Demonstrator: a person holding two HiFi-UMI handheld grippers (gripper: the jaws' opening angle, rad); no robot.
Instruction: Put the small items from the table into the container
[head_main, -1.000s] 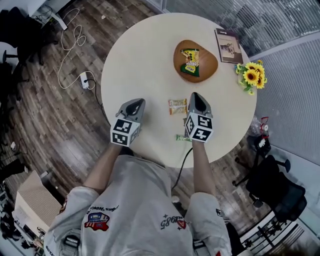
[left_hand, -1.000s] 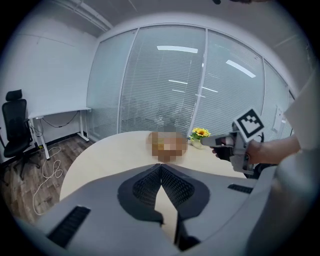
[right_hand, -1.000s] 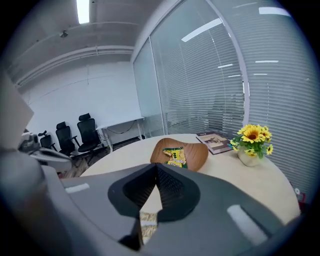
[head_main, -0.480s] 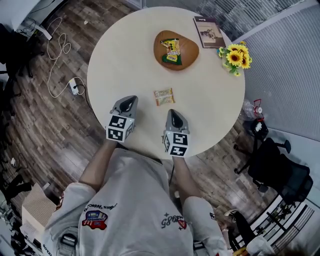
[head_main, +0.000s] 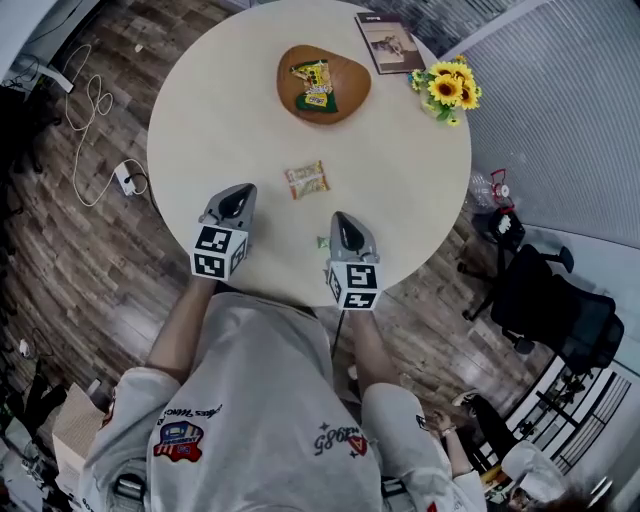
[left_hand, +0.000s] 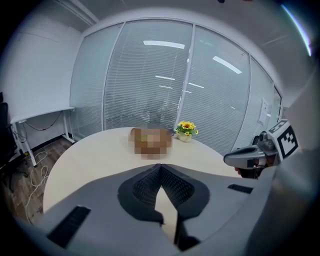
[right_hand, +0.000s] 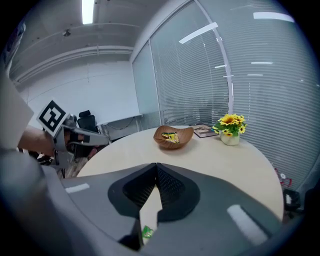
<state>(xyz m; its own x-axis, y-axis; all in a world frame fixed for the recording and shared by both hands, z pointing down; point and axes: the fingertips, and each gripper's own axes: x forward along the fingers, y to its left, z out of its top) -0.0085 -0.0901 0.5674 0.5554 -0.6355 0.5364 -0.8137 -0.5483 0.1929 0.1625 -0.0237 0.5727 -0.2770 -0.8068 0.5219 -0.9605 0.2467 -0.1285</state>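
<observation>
Wooden bowl (head_main: 322, 82): stands on the far side of the tabletop (head_main: 220, 110), close to its far edge; yellow-and-green snack packets lie inside; the right gripper view shows it too (right_hand: 173, 136), with a packet in its hollow
Tabletop: round and pale, seen from steeply above
Orange snack packet (head_main: 306, 180): lies flat near the middle of the tabletop, between the bowl and the two grippers, apart from all three
Green packet (head_main: 323, 242): small, lies close to the near edge, just beside the tip of the right gripper on its left; in the right gripper view a sliver of green (right_hand: 147, 232) shows low down under the jaws
Left gripper (head_main: 238, 192): over the near left part of the tabletop, tips towards the far edge; in its own view (left_hand: 160, 167) the jaws are pressed together at the tip with nothing between them
Right gripper (head_main: 342, 218): over the near edge, roughly parallel to the left one and well apart from it; in its own view (right_hand: 156, 167) the jaws meet at the tip and hold nothing
Marker cubes: one on the back of each gripper, hanging just past the near edge
Sunflowers (head_main: 445, 88): in a small pot at the far right edge
Booklet (head_main: 390, 42): lies at the far edge, between the bowl and the sunflowers
Person: stands at the near edge in a light shirt (head_main: 250, 400) with patches, one gripper in each hand
Floor (head_main: 60, 250): dark wood planks; a white cable and power strip (head_main: 128, 180) lie left of the table
</observation>
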